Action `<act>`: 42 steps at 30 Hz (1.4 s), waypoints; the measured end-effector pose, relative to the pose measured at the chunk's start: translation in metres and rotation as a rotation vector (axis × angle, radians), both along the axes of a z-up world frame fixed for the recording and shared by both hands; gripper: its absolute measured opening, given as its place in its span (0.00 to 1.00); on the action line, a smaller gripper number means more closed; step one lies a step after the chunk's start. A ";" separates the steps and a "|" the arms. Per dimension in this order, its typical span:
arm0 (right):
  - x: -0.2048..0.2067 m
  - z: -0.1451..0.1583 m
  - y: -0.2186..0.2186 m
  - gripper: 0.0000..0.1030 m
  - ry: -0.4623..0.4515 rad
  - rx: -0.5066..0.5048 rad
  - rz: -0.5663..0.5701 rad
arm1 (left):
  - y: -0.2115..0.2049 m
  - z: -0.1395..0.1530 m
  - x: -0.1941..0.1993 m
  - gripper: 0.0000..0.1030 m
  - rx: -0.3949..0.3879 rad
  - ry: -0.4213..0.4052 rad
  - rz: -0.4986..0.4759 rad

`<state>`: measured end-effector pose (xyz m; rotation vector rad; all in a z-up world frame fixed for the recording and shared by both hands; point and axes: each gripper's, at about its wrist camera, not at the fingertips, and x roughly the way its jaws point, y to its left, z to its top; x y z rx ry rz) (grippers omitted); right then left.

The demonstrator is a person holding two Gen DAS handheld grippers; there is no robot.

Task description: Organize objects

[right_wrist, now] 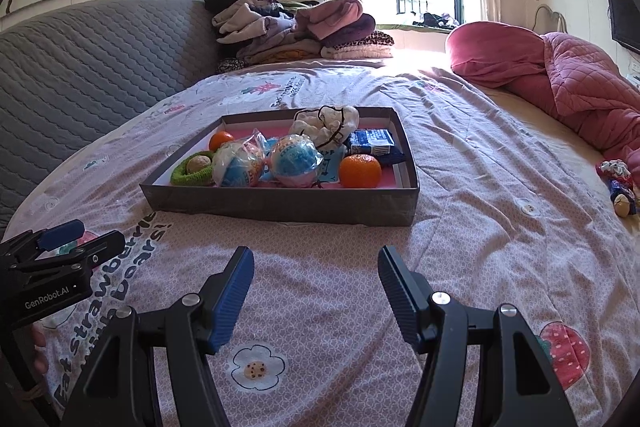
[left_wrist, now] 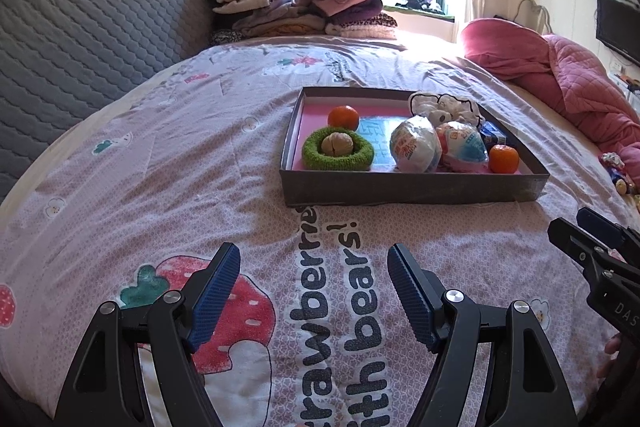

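A shallow grey box with a pink floor lies on the bedspread. Inside are two oranges, a green knitted ring around a peeled fruit, two wrapped round snacks, a white cloth and a blue packet. My left gripper hovers open over the bedspread short of the box. My right gripper is open too, with nothing between its fingers.
A pile of folded clothes sits at the head of the bed beside a grey quilted headboard. A pink quilt lies bunched at the right. Small toys rest near the bed's right edge.
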<state>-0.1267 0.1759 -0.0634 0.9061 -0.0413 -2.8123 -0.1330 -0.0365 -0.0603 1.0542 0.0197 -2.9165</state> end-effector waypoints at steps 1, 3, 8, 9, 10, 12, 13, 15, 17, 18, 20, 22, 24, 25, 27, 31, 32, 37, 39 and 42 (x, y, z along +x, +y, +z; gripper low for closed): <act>0.002 0.002 0.001 0.62 0.014 -0.003 -0.006 | 0.000 0.001 0.001 0.75 -0.001 0.006 0.001; 0.004 0.006 0.003 0.62 0.037 -0.005 -0.013 | 0.000 0.003 0.003 0.75 0.004 0.025 -0.003; 0.006 0.006 0.002 0.62 0.032 -0.009 -0.011 | 0.001 0.005 0.005 0.75 0.005 0.034 -0.009; 0.007 0.004 0.002 0.62 0.028 -0.006 -0.008 | 0.001 0.005 0.005 0.75 0.006 0.032 -0.010; 0.007 0.003 0.000 0.62 0.025 0.000 -0.009 | 0.001 0.006 0.005 0.75 0.006 0.034 -0.008; 0.008 0.002 -0.001 0.62 0.024 0.006 -0.007 | 0.002 0.005 0.006 0.75 0.007 0.034 -0.013; 0.009 0.001 -0.002 0.62 0.025 0.010 -0.009 | 0.001 0.005 0.006 0.75 0.010 0.036 -0.012; 0.009 -0.001 -0.002 0.62 0.019 0.011 -0.009 | 0.003 0.005 0.007 0.75 0.012 0.034 -0.015; 0.008 -0.004 -0.001 0.62 0.003 0.011 -0.013 | 0.003 0.003 0.007 0.75 0.010 0.030 -0.018; 0.008 -0.006 0.000 0.62 -0.005 0.011 -0.015 | 0.004 0.003 0.007 0.75 0.008 0.026 -0.018; 0.007 -0.009 0.000 0.62 -0.018 0.012 -0.019 | 0.004 0.001 0.007 0.75 0.011 0.017 -0.020; 0.006 -0.010 -0.001 0.62 -0.020 0.016 -0.018 | 0.004 0.000 0.007 0.75 0.012 0.013 -0.022; 0.007 -0.010 -0.001 0.62 -0.017 0.017 -0.014 | 0.004 -0.001 0.006 0.75 0.010 0.009 -0.022; 0.007 -0.010 -0.002 0.62 -0.016 0.020 -0.014 | 0.004 -0.001 0.006 0.75 0.011 0.006 -0.022; 0.007 -0.010 -0.002 0.62 -0.015 0.021 -0.011 | 0.004 -0.003 0.006 0.75 0.010 0.002 -0.023; 0.007 -0.010 -0.002 0.62 -0.017 0.024 -0.014 | 0.004 -0.003 0.006 0.75 0.008 0.002 -0.023; 0.007 -0.010 -0.002 0.62 -0.017 0.024 -0.014 | 0.004 -0.003 0.005 0.75 0.007 0.000 -0.023; 0.008 -0.010 -0.002 0.62 -0.015 0.029 -0.015 | 0.005 -0.005 0.005 0.75 0.005 -0.006 -0.024; 0.008 -0.010 -0.002 0.62 -0.015 0.029 -0.013 | 0.004 -0.004 0.005 0.75 0.004 -0.004 -0.023; 0.008 -0.010 -0.002 0.62 -0.016 0.029 -0.013 | 0.005 -0.004 0.004 0.75 0.004 -0.003 -0.023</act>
